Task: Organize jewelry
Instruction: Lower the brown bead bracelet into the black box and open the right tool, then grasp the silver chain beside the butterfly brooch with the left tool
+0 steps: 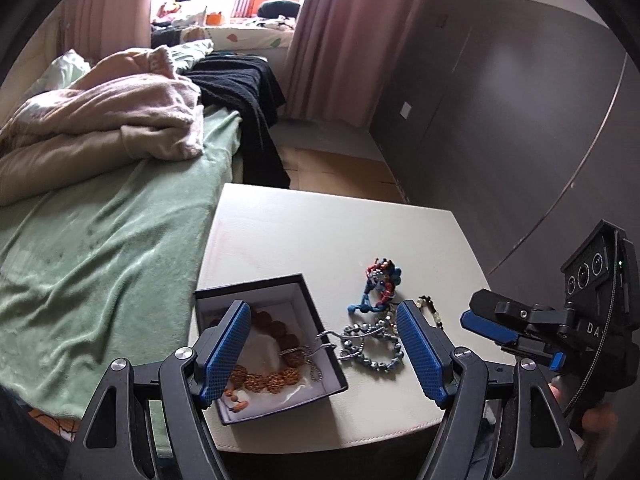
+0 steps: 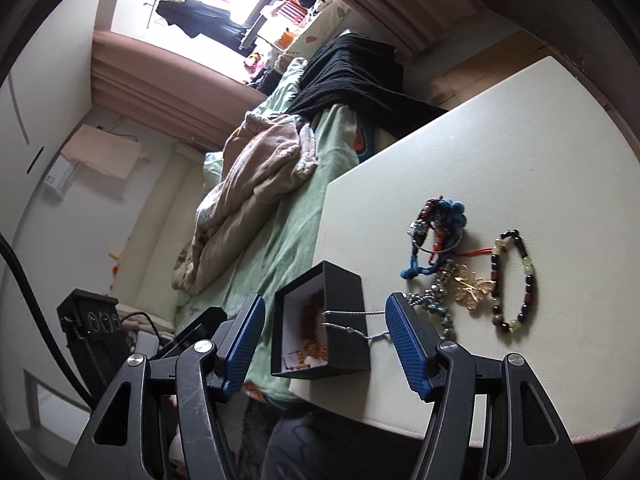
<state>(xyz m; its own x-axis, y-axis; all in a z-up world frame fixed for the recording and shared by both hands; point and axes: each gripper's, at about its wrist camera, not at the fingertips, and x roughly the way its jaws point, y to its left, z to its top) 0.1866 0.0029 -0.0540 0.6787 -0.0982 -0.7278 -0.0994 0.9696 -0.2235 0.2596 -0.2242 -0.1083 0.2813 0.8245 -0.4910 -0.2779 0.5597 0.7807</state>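
Observation:
A black box with white lining (image 1: 316, 304) (image 2: 344, 284) sits on the white table (image 1: 320, 232) (image 2: 500, 140) near its front left corner. A brown bead bracelet (image 1: 280, 376) (image 2: 310, 312) lies inside. A silver chain (image 1: 326, 340) (image 2: 352, 314) drapes over the box's right wall. Beside the box lie a grey bead string (image 1: 380, 356), a blue-and-red cord bracelet (image 1: 378, 280) (image 2: 436, 232), a gold butterfly piece (image 2: 472, 286) and a dark-and-pale bead bracelet (image 2: 516, 280). My left gripper (image 1: 322, 312) is open above the box. My right gripper (image 2: 324, 308) (image 1: 480, 322) is open, facing the box from the right.
A bed with a green sheet (image 1: 100, 248) (image 2: 288, 220), a beige blanket (image 1: 100, 112) and a black garment (image 1: 248, 88) adjoins the table's left side. A dark wardrobe (image 1: 500, 100) stands behind and to the right. Curtains (image 1: 340, 20) hang at the back.

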